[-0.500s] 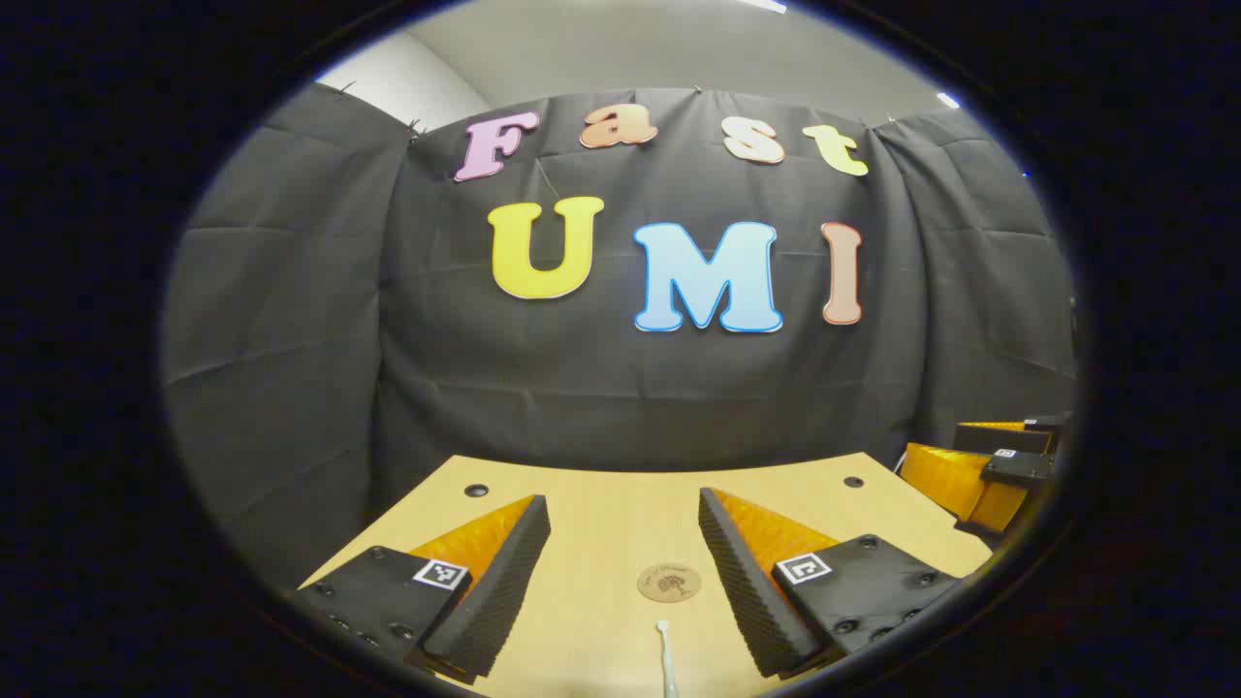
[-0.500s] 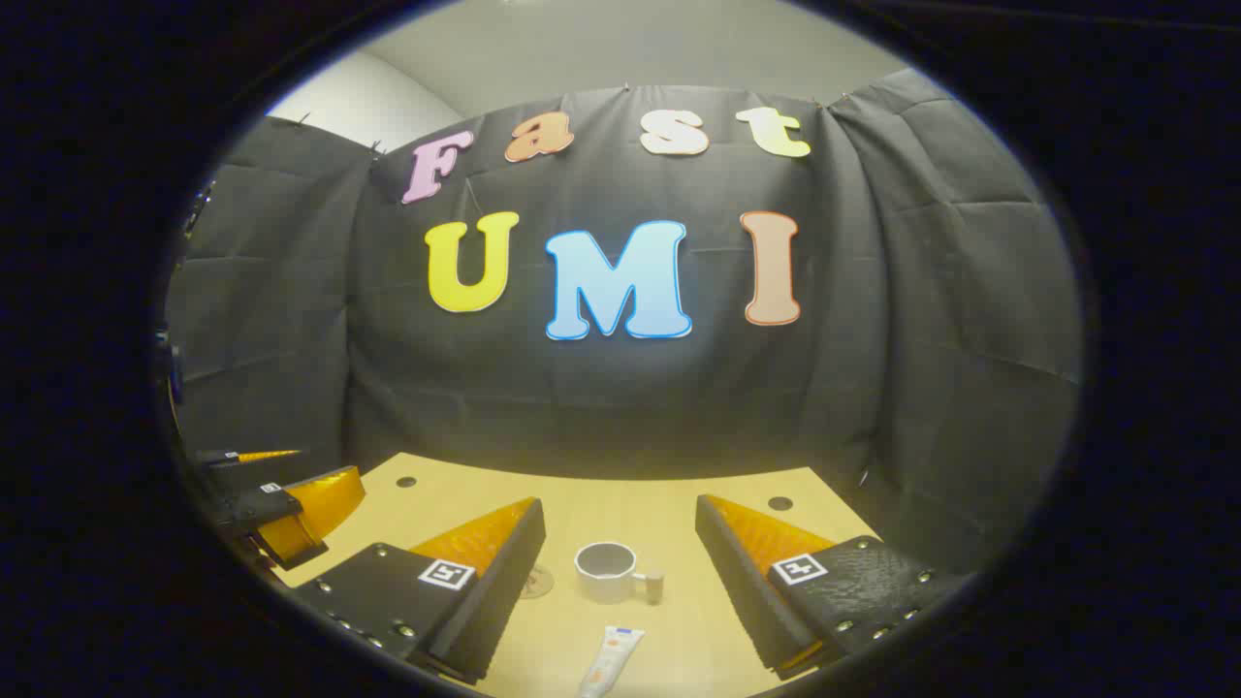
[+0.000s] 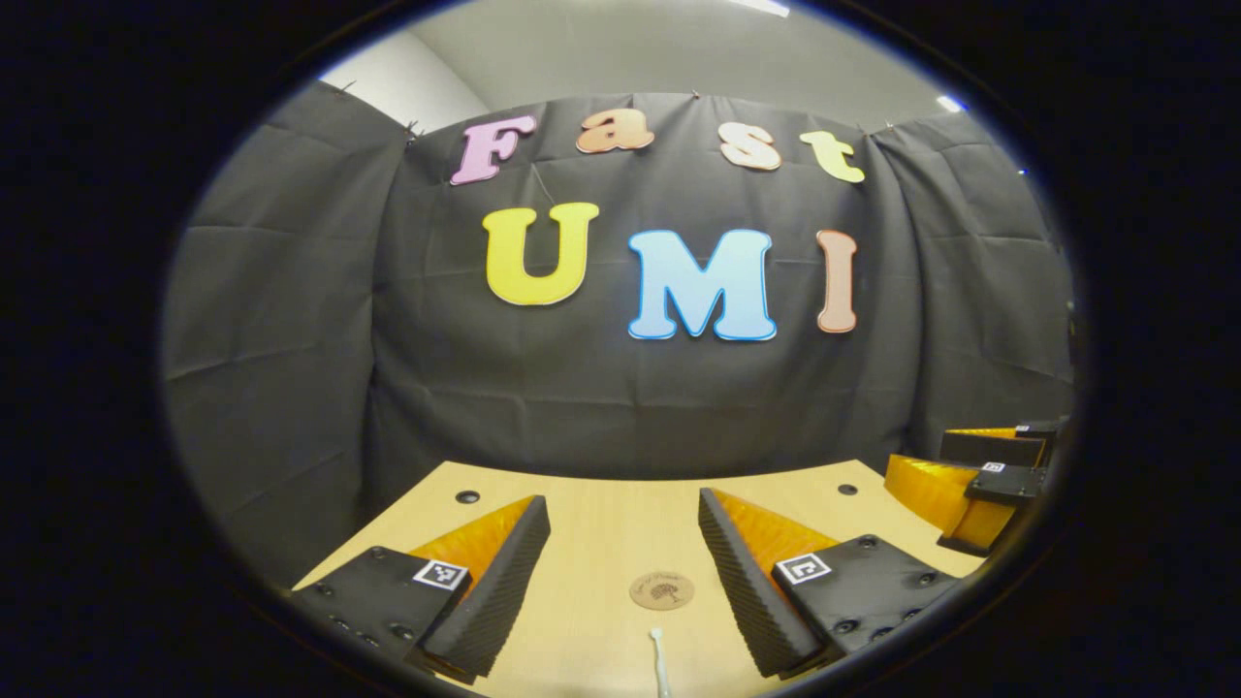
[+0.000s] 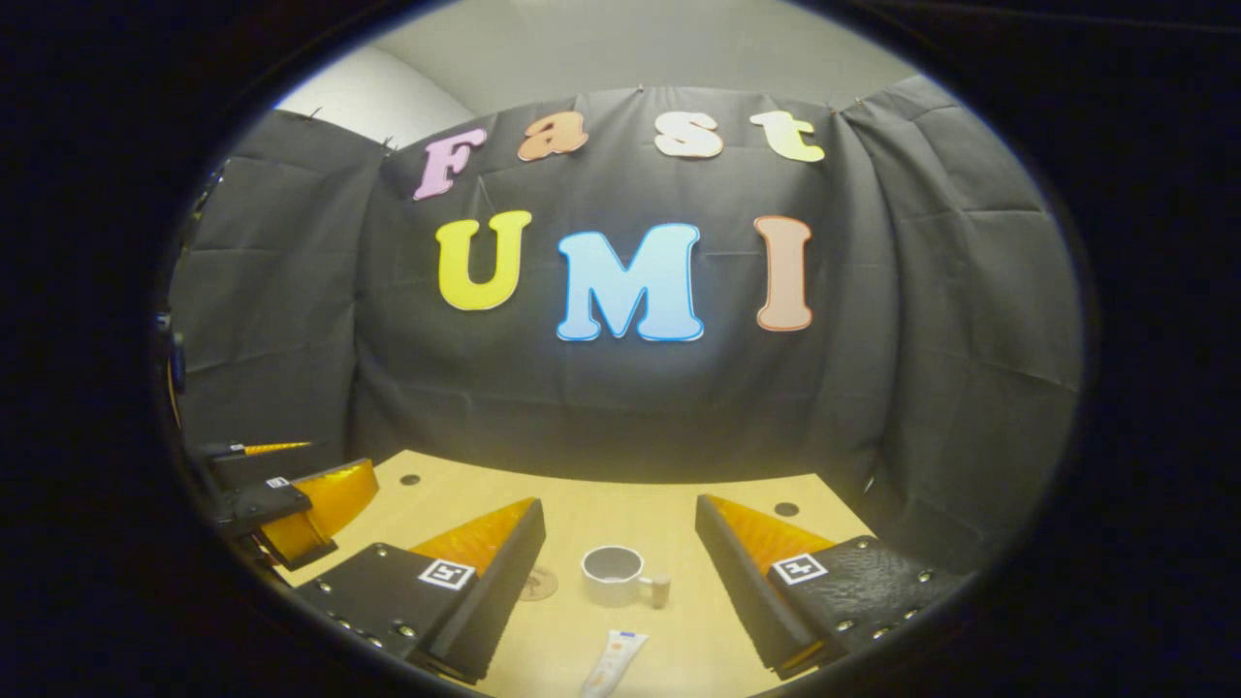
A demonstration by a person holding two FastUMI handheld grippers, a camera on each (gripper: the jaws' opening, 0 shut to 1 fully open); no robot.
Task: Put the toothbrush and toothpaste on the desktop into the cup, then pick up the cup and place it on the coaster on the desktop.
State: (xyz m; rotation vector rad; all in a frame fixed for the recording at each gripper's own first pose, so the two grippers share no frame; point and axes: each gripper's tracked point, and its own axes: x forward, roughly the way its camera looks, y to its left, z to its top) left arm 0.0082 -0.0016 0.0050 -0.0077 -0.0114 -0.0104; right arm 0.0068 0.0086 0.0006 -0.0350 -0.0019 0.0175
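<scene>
You held the left gripper point(image 3: 620, 582) above the near part of the wooden desktop point(image 3: 601, 504), its jaws spread wide with nothing between them. In the left gripper view the round coaster point(image 3: 661, 590) lay flat on the desktop in the gap between the two fingers, closer to the finger on the right of that view. Just nearer to the camera than the coaster, the head end of the white toothbrush point(image 3: 659, 657) lay on the wood, pointing toward the coaster but not touching it; the rest of the handle ran out of the bottom of the view. At the right edge of that view your right gripper point(image 3: 970, 480) hung over the desktop's far right side.

Your right gripper point(image 4: 620, 582) was also held with its jaws wide apart and empty. In the right gripper view the white cup point(image 4: 617, 575) stood upright on the desktop point(image 4: 601, 504) between the fingers, its handle turned to the right of that view. The coaster point(image 4: 538, 584) lay just beside the cup on its left, partly hidden behind the finger on that side. The toothpaste point(image 4: 611, 664) tube lay on the wood nearer to the camera than the cup, apart from it, cap end toward the cup. At the left edge of that view your left gripper point(image 4: 291, 494) was over the desktop's left side.
</scene>
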